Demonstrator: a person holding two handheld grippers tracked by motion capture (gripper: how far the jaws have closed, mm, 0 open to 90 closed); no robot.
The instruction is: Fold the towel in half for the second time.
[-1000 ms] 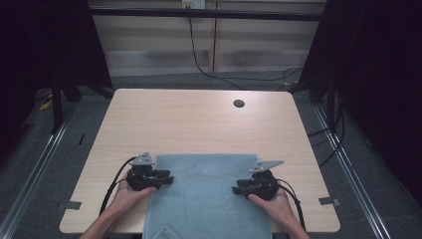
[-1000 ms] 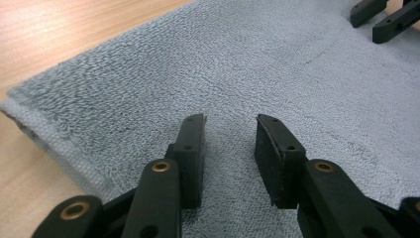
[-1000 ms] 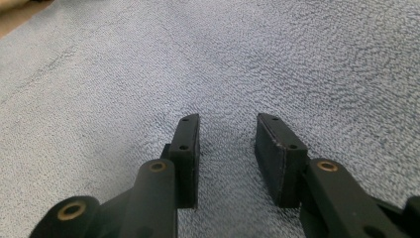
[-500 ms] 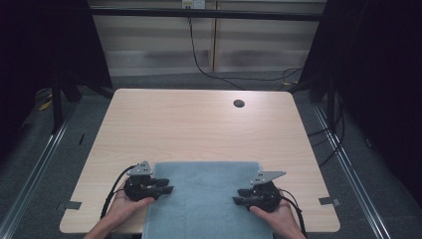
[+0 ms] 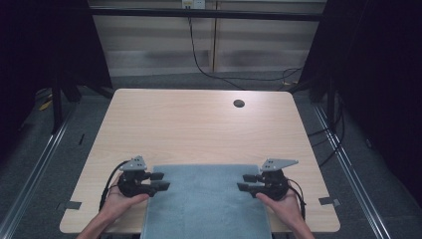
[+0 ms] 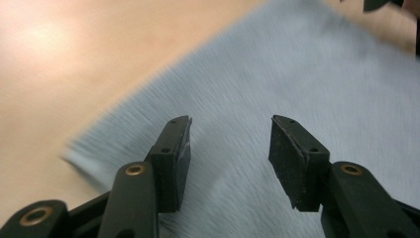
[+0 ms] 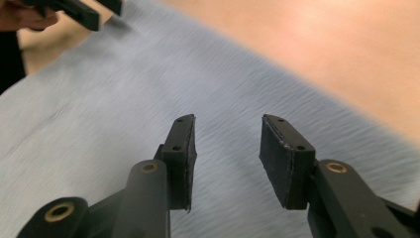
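We take the grey towel (image 5: 209, 199) as landmark; it lies flat at the near edge of the table (image 5: 199, 129), overhanging that edge. Our left gripper (image 5: 160, 182) hovers over the towel's left margin, its jaws apart with nothing between them; they have just been opening. Our right gripper (image 5: 245, 183) hovers over the right margin, jaws likewise apart and empty, also just opening. Compared with a second ago, the towel's far edge sits nearer to us, and both grippers have shifted with it. Beyond the towel, a dark round hole (image 5: 239, 103) marks the table's far side.
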